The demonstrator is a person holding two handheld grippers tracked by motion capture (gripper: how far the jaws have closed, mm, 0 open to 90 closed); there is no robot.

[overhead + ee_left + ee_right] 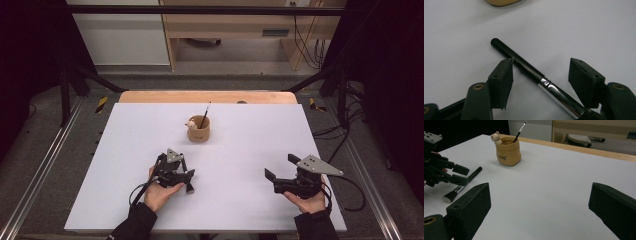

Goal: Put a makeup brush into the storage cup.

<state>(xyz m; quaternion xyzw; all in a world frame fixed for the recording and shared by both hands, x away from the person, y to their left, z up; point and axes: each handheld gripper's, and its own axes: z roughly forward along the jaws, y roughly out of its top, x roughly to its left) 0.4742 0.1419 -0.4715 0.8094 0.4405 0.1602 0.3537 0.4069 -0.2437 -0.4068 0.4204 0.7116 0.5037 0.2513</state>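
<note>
A: Jaws of the left gripper [541, 75]: parted, straddling a makeup brush [531, 72]. One pad's corner sits just at the black handle; the other pad stands clear of the chrome ferrule. Not clamped; the brush lies flat on the white table [579, 30].

B: And the jaws of the right gripper [539, 207]?

A: Wide apart, nothing between them, only bare tabletop. In the high view this right gripper [276, 167] is held in the right hand [311, 201] near the table's near right edge, well apart from the brush.

B: Position of the brush?

A: Near the person, left of centre. The right gripper view shows the brush [461, 186] lying with its flat pale bristles toward the near edge and its dark handle end pointing toward the cup, the left gripper [457, 175] set over its handle. In the high view the left hand [161, 192] carries the left gripper [189, 181] tilted down onto that spot.

B: Farther out?

A: A tan pouch-shaped cup [198, 129] stands upright near the table's middle, beyond the brush and apart from it. A small bear figure [495, 137] sits at its rim, and a thin dark brush [520, 131] leans inside it. Beyond that runs the table's wooden far edge [207, 96].
</note>
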